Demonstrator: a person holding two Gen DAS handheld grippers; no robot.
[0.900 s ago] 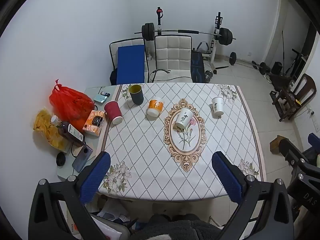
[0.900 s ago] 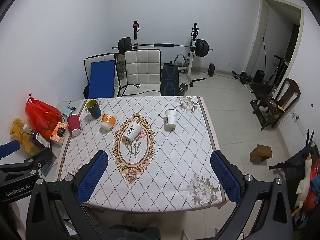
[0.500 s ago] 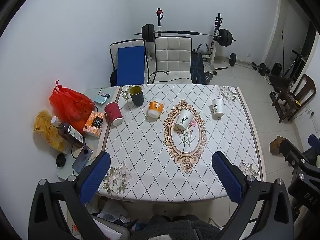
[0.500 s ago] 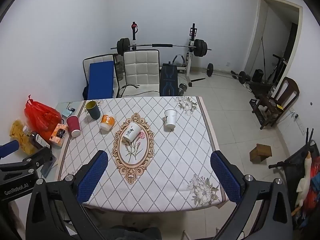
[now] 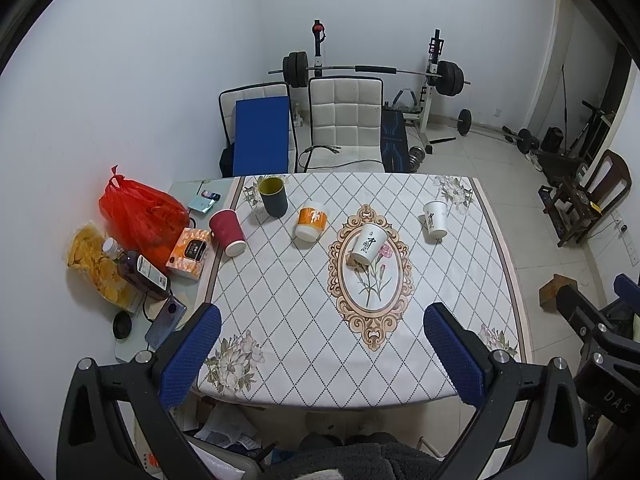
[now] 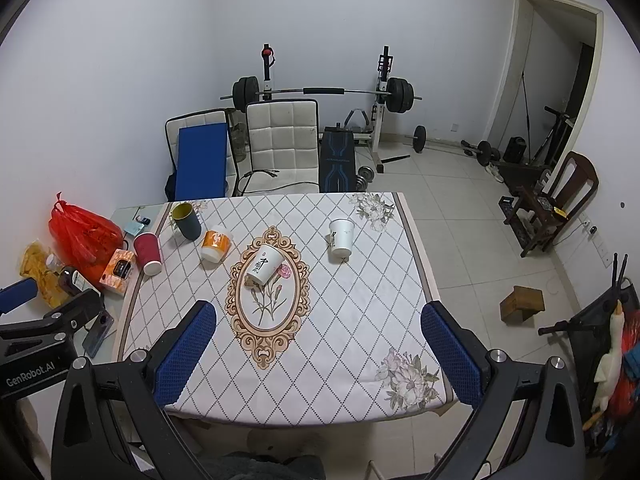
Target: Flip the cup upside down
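"GenRobot.AI" in white on black body of left tool [image 6: 30, 374], seen in right wrist view. "DAS" partly readable on right tool [image 5: 612, 396] body in left wrist view. Black brush character on white paper cup [image 5: 368, 245], not legible.

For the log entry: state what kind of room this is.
Probably a spare room at home doubling as a gym: a barbell rack by the far wall, a dining table with a patterned cloth, padded chairs.
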